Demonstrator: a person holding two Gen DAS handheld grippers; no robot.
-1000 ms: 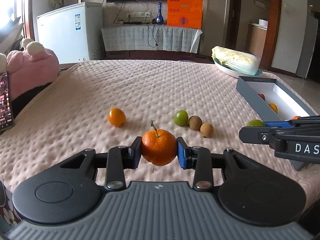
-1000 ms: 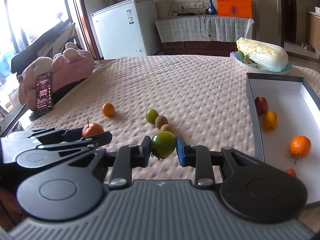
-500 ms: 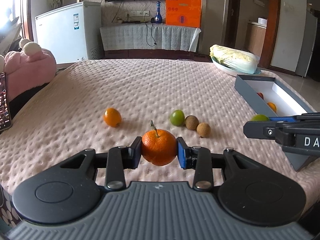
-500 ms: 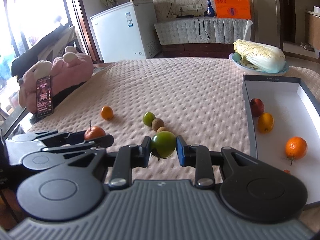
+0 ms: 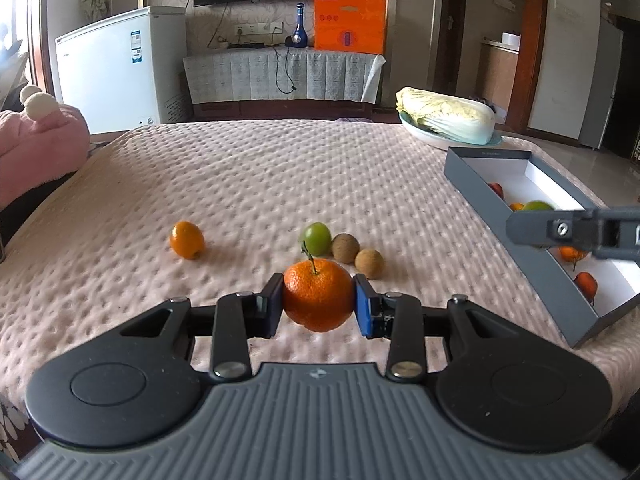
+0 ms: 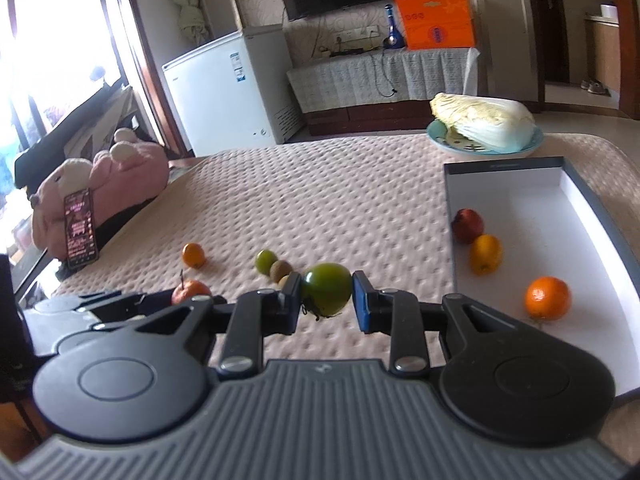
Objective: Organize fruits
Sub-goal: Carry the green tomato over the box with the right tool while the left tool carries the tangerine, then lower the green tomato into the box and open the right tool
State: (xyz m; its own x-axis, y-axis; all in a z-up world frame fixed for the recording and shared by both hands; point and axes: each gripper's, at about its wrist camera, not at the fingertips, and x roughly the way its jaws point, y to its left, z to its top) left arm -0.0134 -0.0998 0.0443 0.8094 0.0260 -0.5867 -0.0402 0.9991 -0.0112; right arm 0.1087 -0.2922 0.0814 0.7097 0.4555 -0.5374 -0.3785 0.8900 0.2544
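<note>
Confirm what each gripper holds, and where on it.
Left gripper: round orange mandarin, pinched across its sides, stem up. Right gripper: round green fruit, pinched across its sides.

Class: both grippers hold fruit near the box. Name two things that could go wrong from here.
1. The green fruit sits only between the right gripper pads; it might slip before reaching the box.
2. The stemmed orange in the left gripper could knock the longans rolling when carried across.

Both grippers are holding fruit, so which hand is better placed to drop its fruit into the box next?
Right. The right gripper, shut on the green fruit, is beside the box; the left gripper, holding the mandarin, is farther away.
</note>
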